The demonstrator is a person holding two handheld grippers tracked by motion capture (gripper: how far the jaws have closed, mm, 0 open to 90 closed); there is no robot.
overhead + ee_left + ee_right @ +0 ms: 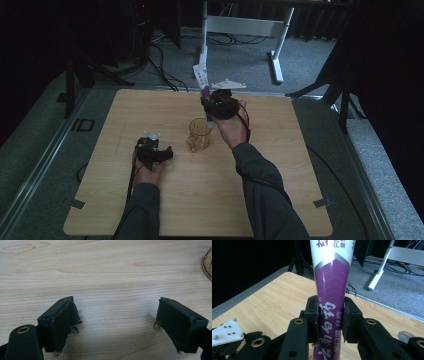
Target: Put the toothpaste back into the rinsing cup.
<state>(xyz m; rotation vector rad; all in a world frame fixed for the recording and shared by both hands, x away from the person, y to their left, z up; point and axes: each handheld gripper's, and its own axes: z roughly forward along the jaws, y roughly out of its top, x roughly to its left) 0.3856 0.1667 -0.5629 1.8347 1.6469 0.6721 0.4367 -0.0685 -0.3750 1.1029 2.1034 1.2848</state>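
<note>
One tube [329, 290] sits clamped in the right hand-held gripper [329, 320] above the cup [199, 135]; left hand-held gripper [117, 322] wide, empty, near table [200, 200].

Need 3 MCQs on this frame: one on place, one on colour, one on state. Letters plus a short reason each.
1. Where does the glass cup stand?
A. on the table between the two grippers
B. on the floor
C. in the left gripper

2. What colours is the tube in the right gripper?
A. green and black
B. purple and white
C. all red

3. How does the left gripper stand?
A. shut on the cup
B. shut on the tube
C. open, with nothing in it

Key: A, the high view shows the cup on the wooden table between the hands; B, purple lower part and white upper part; C, bare wood lies between its jaws.
</note>
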